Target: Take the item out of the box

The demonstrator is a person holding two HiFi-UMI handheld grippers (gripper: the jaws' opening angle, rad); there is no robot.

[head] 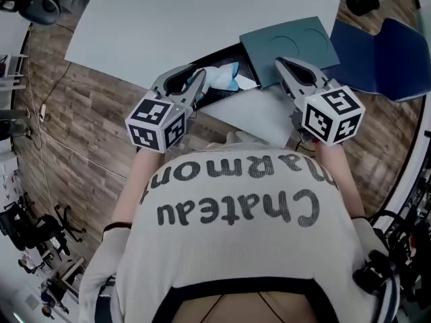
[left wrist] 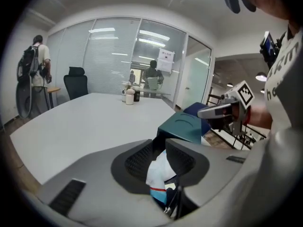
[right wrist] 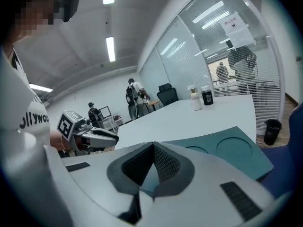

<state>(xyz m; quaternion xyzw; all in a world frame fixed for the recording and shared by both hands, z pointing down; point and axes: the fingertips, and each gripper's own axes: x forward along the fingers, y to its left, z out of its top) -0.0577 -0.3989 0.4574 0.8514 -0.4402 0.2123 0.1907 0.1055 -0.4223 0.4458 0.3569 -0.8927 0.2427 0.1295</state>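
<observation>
Reading left to right: white-and-blue pouch (head: 221,77) sits over the open black box (head: 219,54), its long axis running sideways from the left gripper (head: 199,79) toward the teal lid (head: 296,42). Left jaws are moderately apart, with the pouch's end between the 2 pads, not squeezed. Right gripper (head: 279,62): tips together at the lid's near edge, can't confirm a pinch on it. Left gripper view shows the pad gap and a red stripe on the pouch. Head view shows the box plainly.

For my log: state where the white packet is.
Head view, left of centre: the white packet sits between the left hand-held gripper's jaws, over the black box.
</observation>
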